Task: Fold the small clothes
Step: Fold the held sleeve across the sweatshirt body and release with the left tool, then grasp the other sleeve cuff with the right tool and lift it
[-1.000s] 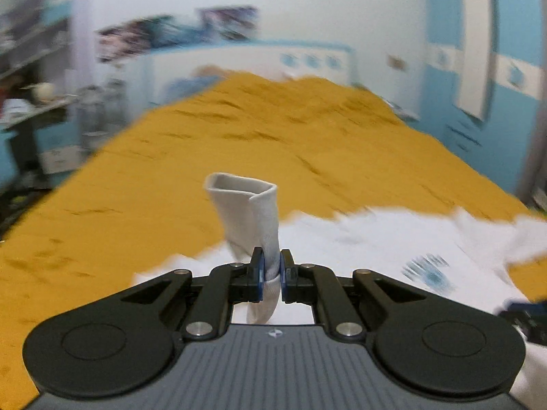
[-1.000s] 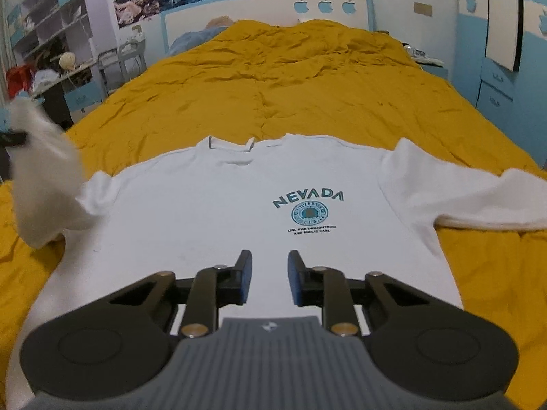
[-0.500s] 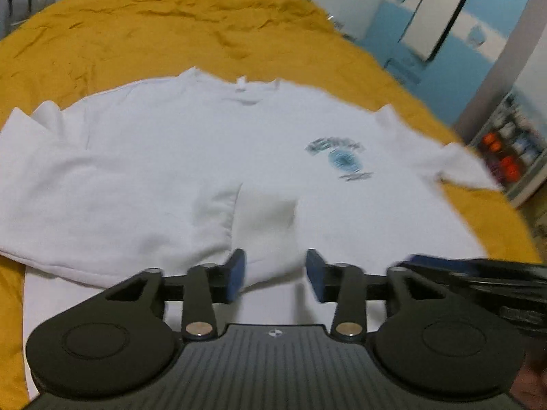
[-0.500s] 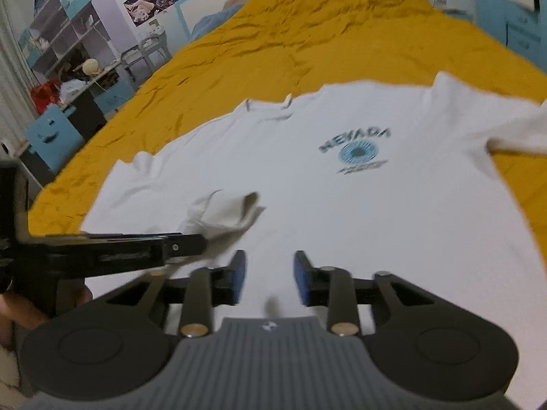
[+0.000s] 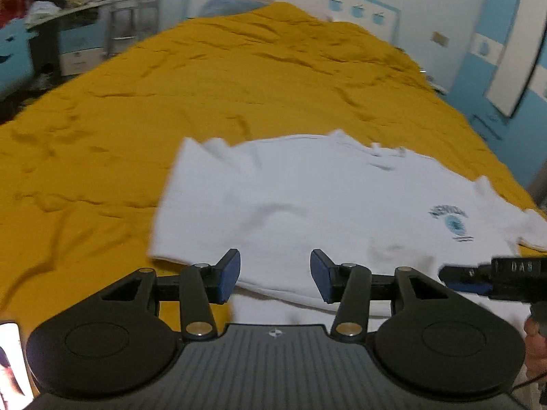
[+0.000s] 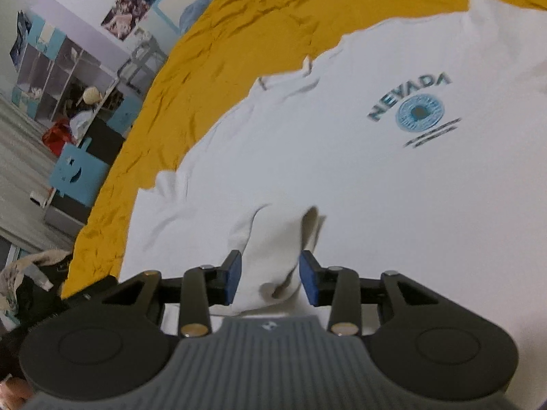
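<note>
A white long-sleeve shirt (image 5: 324, 205) with a blue NEVADA print (image 6: 415, 107) lies front up on the yellow bed. Its left sleeve is folded in over the body, and the cuff (image 6: 280, 239) lies between the fingers of my right gripper (image 6: 270, 282), which is open and not closed on it. My left gripper (image 5: 275, 275) is open and empty, just above the folded sleeve's lower edge. The right gripper's tip (image 5: 492, 275) shows at the right edge of the left wrist view.
The yellow bedspread (image 5: 171, 102) stretches far beyond the shirt. A desk and shelves (image 6: 68, 78) stand to the left of the bed, blue wardrobes (image 5: 512, 68) to the right. A pile of clothes (image 6: 30, 280) lies at the bed's near left.
My left gripper let go of the sleeve after carrying it over the shirt's body, then drew back to the left. My right gripper moved in over the sleeve's cuff.
</note>
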Tool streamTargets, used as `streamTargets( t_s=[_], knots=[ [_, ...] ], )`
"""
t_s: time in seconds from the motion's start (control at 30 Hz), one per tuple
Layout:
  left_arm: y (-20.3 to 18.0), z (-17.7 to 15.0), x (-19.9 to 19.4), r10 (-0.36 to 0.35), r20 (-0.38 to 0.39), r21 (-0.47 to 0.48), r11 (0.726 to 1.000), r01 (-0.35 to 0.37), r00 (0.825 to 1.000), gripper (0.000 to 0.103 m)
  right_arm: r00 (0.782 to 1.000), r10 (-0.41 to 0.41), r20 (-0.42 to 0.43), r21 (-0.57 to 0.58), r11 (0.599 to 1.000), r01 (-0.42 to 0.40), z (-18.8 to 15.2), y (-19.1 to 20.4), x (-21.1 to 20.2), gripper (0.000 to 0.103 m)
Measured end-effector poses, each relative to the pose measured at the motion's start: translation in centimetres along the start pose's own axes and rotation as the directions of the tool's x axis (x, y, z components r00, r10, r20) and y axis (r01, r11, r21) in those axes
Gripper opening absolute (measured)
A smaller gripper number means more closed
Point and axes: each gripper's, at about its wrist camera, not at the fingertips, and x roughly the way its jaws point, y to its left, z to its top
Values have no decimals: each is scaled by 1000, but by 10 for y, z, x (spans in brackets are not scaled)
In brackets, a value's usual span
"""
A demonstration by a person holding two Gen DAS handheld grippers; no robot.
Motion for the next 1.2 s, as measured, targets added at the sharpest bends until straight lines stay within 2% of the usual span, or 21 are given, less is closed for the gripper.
streamTargets(
  t_s=[0.07,0.1,0.2,0.27,0.33,0.4,0.5,0.57,0.6,0.67,0.83,0.87,0.9,1.07,1.13,1.2],
  knots=[
    [-1,3,-1,-2,-2,4,1000,2,1000,56,999,-29,-33,-1,1000,29,-3,3,9,31],
    [-2,2,0,-20,-7,12,1000,20,1000,56,998,-43,-45,4,999,43,-4,3,12,16],
    [-14,0,13,-27,-37,60,998,29,999,56,999,-39,-25,-3,999,39,-6,6,10,0],
    [-15,-6,18,-30,-52,69,997,33,998,56,1000,-14,12,-39,999,15,-4,12,-3,0],
    [-19,-10,29,-63,-68,52,996,67,996,55,999,11,40,-98,995,-8,-5,18,-19,0],
    [-24,-15,39,-89,-78,47,995,93,993,54,999,-20,26,-134,991,23,-9,19,-25,0],
    [-35,-21,52,-84,-97,56,994,89,992,53,999,-39,-29,-97,995,36,-16,7,-15,0],
    [-38,-24,53,-77,-96,58,995,83,992,53,999,-6,-33,-39,999,5,-17,-1,-13,2],
    [-38,-25,53,-73,-94,58,995,79,993,53,1000,7,-24,-29,1000,-8,-16,-2,-12,12],
    [-36,-25,53,-66,-93,52,996,71,994,53,1000,23,-10,-25,999,-23,-11,1,-10,25],
    [-31,-25,53,-68,-95,28,997,71,993,53,998,1,-65,29,1000,1,-5,-4,10,19],
    [-31,-26,53,-69,-95,28,997,72,993,53,998,6,-64,39,999,-4,-5,-5,12,7],
    [-31,-26,54,-69,-97,28,997,72,993,53,998,15,-63,37,999,-13,-6,-5,12,1],
    [-30,-28,57,-57,-103,37,997,61,993,50,999,50,-23,-70,996,-51,-10,11,-6,0],
    [-29,-29,58,-58,-105,32,998,62,993,50,998,41,-54,-118,992,-48,-17,14,-8,0],
    [-30,-31,62,-53,-117,39,998,58,992,50,995,-3,-102,-126,992,-10,-25,10,0,0]
  ],
)
